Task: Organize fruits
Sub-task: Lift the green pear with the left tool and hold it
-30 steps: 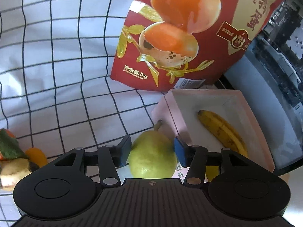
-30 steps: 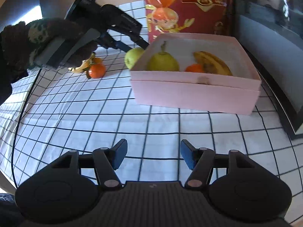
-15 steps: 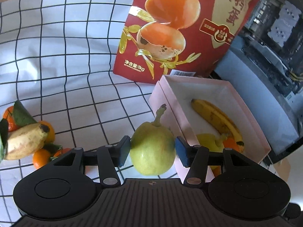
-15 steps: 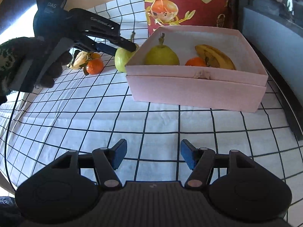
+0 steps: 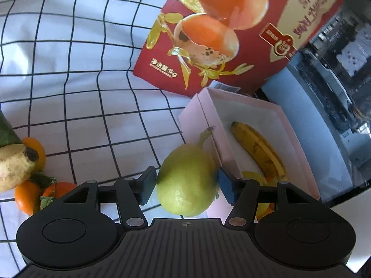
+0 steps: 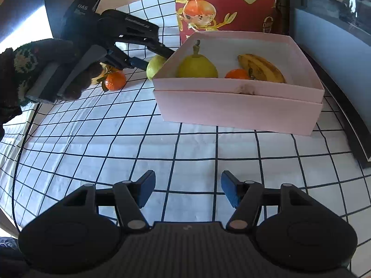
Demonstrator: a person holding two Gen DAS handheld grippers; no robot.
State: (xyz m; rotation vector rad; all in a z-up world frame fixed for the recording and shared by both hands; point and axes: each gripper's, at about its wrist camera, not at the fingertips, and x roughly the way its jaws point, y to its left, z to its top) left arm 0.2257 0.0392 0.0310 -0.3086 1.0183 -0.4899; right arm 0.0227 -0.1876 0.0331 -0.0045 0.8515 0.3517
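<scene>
My left gripper (image 5: 187, 185) is shut on a green pear (image 5: 186, 180) and holds it above the cloth, just left of the pink box (image 5: 197, 118). The pear also shows in the right wrist view (image 6: 155, 66), beside the box's left wall (image 6: 236, 108). Inside the box lie a second pear (image 6: 197, 68), a tangerine (image 6: 236, 74) and a banana (image 6: 260, 68). My right gripper (image 6: 187, 191) is open and empty over the checked cloth, in front of the box.
A small banana (image 5: 14, 166) and several tangerines (image 5: 27, 197) lie at the left on the cloth. A red printed bag (image 5: 231, 34) stands behind the box. A dark glass-fronted appliance (image 6: 336, 34) runs along the right.
My left gripper has lifted the pear and drawn back from the box's side. The fruit pile at the left has come further into its view. My right gripper has moved slightly nearer the box.
</scene>
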